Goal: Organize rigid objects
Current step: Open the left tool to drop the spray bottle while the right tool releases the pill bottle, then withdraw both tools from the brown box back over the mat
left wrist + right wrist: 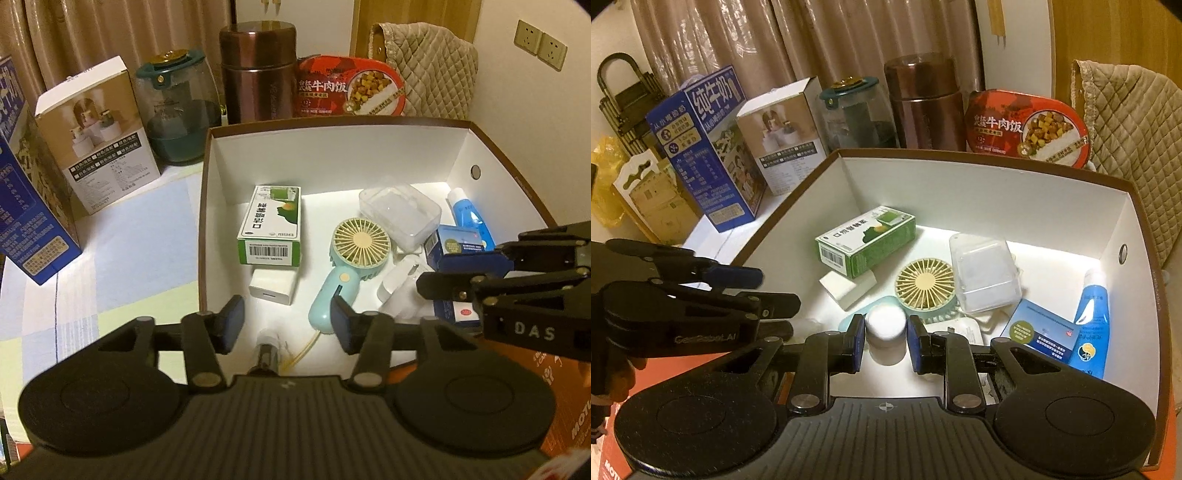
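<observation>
Taking the open box (369,147) as the landmark and reading from its left: a blue milk carton (709,147) is standing well outside its left wall on the tablecloth (129,258), with a white carton (96,136) beside it and a glass jar (177,110) nearer the back corner; behind the back wall a brown flask (258,70) and a red meal tray (351,88) are leaning or standing.

Inside the box, a green carton (271,225) is lying towards the left wall, a white cube (271,290) touching its near end; the left gripper (288,325) is hanging over the near edge, jaws apart and gripping nothing, a small dark bottle (267,354) lying on the floor beneath it; a mint fan (351,258) is lying in the middle, a clear case (400,214) just behind it.

The right gripper (885,339) is clenching a white jar (885,328) over the near middle; to its right a blue packet (1041,332) and a blue tube (1091,321) are lying by the right wall.
</observation>
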